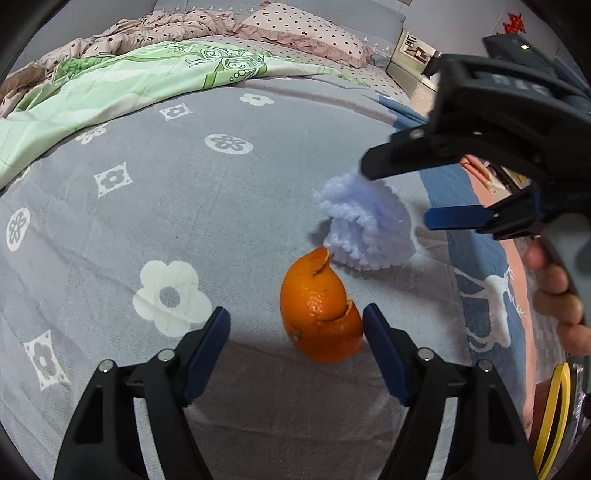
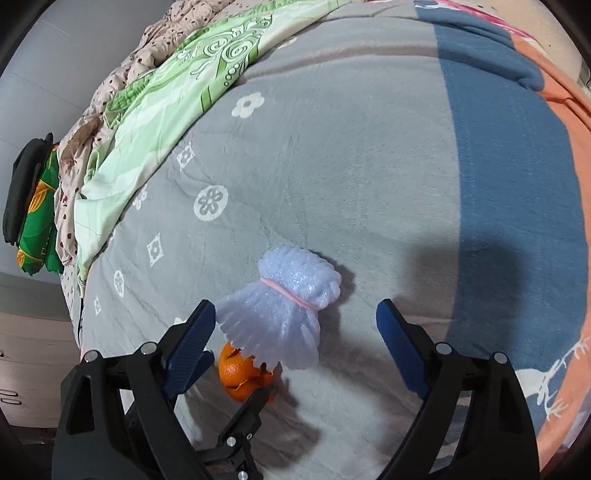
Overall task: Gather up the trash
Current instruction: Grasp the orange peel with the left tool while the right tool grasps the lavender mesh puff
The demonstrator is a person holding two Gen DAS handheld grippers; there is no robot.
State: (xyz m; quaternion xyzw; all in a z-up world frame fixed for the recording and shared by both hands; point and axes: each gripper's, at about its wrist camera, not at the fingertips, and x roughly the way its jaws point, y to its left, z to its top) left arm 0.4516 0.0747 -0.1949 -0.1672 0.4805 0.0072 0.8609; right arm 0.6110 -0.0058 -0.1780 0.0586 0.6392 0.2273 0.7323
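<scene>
A grey fleece blanket with white flower prints (image 1: pixel 229 206) covers the bed, its blue band with white deer and an orange edge cut off at the frame; a crumpled light-green patterned quilt (image 1: pixel 122 85) lies along its far side, and a pink dotted pillow (image 1: pixel 306 33) sits at the head. On the blanket rest two pieces of trash, touching: one white foam fruit net tied with a pink band (image 2: pixel 284 306) and one hollow orange peel (image 1: pixel 319 314), which the net partly hides in the right view. The left gripper (image 1: pixel 297 328) is spread wide, its right finger just beside the peel. The right gripper (image 2: pixel 295 332) also gapes, straddling the net without pinching it.
</scene>
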